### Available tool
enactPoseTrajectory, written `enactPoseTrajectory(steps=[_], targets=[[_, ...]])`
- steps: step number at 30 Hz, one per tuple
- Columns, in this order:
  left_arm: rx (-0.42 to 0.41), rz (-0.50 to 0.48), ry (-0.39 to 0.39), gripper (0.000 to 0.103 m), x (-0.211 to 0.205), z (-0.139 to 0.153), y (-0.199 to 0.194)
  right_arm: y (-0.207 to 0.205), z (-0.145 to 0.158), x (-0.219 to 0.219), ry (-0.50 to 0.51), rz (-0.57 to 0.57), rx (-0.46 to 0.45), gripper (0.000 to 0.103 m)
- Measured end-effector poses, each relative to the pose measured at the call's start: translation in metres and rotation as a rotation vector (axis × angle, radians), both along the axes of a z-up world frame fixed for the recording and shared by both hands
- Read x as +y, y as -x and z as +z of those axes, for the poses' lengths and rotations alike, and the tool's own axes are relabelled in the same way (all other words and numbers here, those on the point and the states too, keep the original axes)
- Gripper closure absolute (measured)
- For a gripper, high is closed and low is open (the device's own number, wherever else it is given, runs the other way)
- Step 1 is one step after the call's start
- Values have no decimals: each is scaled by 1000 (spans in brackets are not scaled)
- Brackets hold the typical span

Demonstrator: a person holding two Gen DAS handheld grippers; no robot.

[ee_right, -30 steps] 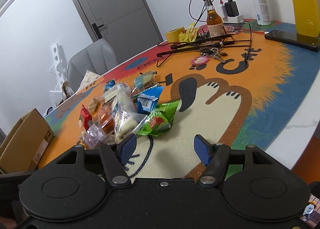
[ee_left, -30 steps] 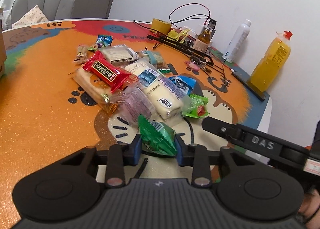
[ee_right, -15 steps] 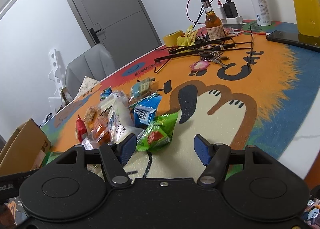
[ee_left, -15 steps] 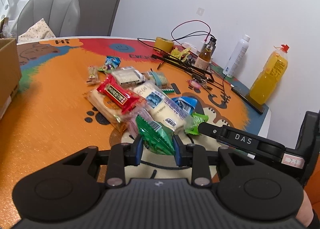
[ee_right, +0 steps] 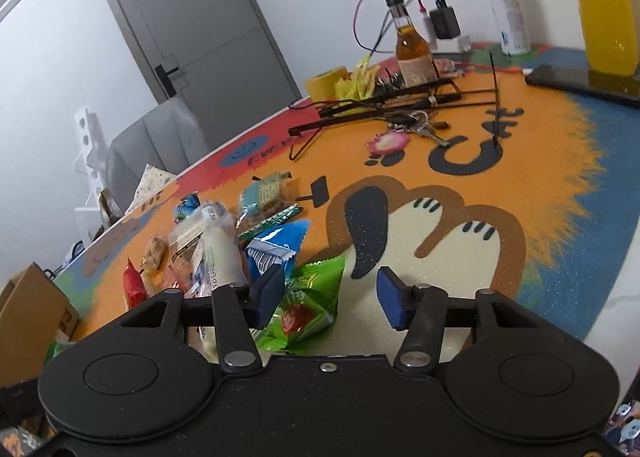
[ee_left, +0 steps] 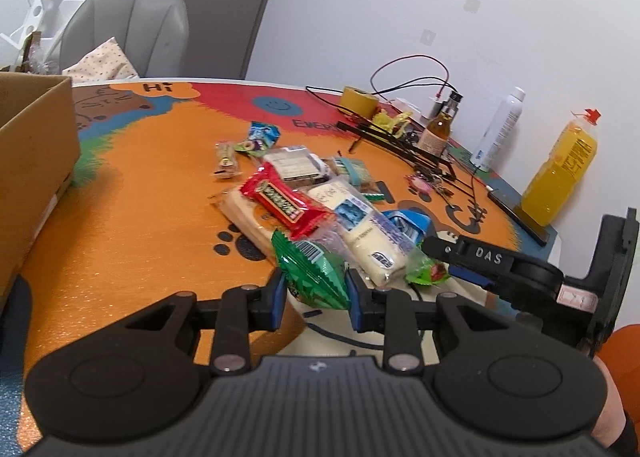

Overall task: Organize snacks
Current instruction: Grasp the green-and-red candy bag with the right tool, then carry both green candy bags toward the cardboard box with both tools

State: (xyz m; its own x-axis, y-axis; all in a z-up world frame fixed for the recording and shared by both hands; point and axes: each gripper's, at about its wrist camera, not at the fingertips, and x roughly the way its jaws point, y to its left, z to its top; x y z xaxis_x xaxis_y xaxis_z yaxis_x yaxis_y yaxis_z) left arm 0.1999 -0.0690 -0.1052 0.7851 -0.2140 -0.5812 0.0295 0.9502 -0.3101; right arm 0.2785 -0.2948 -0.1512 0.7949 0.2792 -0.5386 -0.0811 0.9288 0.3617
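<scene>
"DAS" lettering on right gripper (ee_left: 490, 257). Left gripper (ee_left: 316, 293) jaws pinching dark green packet (ee_left: 312, 271); right jaws closing round light green packet (ee_right: 310, 309). "Hi" on bench (ee_left: 120, 217).

Dark green packet (ee_left: 314, 271), red bar (ee_left: 286, 204), orange mat (ee_left: 132, 217).

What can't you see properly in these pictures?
- Cardboard box, left wrist view: its inside is hidden by its own wall, and the picture edge cuts it off.
- Dark green snack packet, left wrist view: its sides are covered by the left gripper pads clamping it.
- Light green snack packet, right wrist view: its lower part hides behind the right gripper, whose jaws are closing around it.
- Snack labels: too small to read.
</scene>
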Motion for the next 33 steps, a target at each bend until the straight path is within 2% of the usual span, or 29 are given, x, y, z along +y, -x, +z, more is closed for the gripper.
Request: enactPoseTrajectory(steps=[2,6,7,9,10,15,22,33], targets=[[0,13,-2,73,3,-1,0,2,1,5,18,31,7,49],[5,33,3,73,8,-2,0,6,1,25,151,62,-6,49],[4,36,3,73,8,-2,1,7,2,28,167,66,-6,52],[2,43,7,73,11,-3,3,8,3,31,169,89,0,72],[2,47,9,73,12,-3,5,9,4,30,148,105,7,75],[-8,63,9,73,20,0,12,18,6,24,82,113,17,76],[-39,91,11,73,32,8,22,32,18,27,48,131,-9,76],[-113,105,0,73,55,32,40,52,47,60,57,177,-95,76]])
